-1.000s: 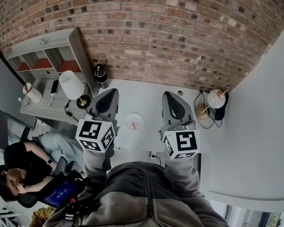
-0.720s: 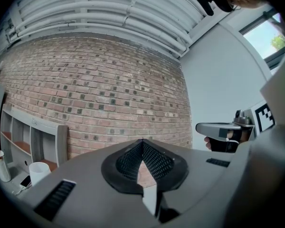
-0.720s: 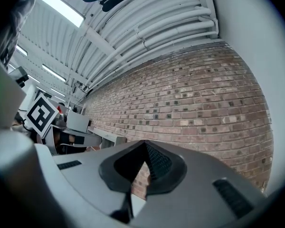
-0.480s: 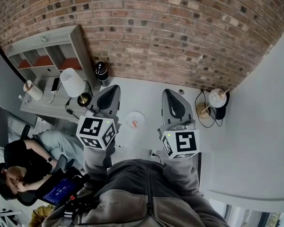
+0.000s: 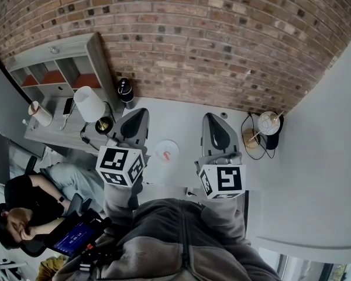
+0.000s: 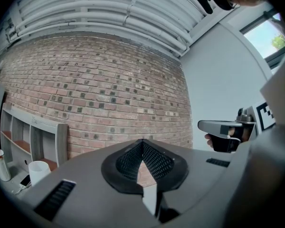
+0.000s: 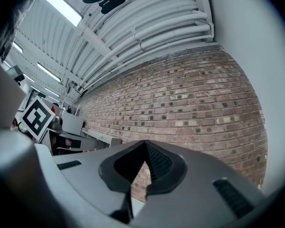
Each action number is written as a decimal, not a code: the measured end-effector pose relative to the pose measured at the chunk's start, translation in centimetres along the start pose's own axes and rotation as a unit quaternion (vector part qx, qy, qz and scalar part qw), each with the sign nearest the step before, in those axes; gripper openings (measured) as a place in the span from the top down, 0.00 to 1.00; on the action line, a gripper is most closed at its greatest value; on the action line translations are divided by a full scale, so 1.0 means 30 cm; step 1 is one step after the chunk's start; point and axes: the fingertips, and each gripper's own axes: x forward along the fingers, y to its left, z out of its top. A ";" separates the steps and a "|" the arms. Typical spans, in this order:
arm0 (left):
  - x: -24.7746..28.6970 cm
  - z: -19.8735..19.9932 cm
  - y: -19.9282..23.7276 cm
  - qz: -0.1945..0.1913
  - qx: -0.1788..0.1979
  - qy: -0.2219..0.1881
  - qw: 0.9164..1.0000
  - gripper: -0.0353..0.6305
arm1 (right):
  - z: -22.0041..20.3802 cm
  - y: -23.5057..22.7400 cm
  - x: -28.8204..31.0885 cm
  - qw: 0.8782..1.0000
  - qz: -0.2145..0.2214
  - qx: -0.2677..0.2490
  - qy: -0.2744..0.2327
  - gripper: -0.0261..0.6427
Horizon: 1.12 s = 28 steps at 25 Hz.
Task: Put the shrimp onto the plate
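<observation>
In the head view a small white plate (image 5: 160,146) lies on the white table (image 5: 181,122) between my two grippers, with an orange shrimp (image 5: 167,153) lying on it. My left gripper (image 5: 139,113) is held above the table to the left of the plate, jaws shut and empty. To the plate's right, my right gripper (image 5: 210,117) hangs the same way, shut with nothing in it. Both gripper views look up at the brick wall: the left gripper (image 6: 142,144) and the right gripper (image 7: 145,145) show their jaws meeting at the tip. Plate and shrimp are outside those views.
A white lamp (image 5: 89,104) and a black bottle (image 5: 125,91) stand at the table's back left. A cup with a straw (image 5: 268,122) and cables sit at the back right. A grey shelf (image 5: 52,69) lines the wall. A person (image 5: 23,206) sits at lower left.
</observation>
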 end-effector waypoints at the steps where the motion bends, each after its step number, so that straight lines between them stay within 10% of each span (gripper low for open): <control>1: 0.001 0.000 0.002 0.001 0.000 0.000 1.000 0.94 | 0.000 -0.001 0.000 1.000 0.000 0.000 0.000 0.96; 28: 0.034 -0.003 -0.019 -0.012 0.005 0.007 1.000 0.94 | 0.008 0.013 0.001 1.000 -0.002 -0.014 0.007 0.96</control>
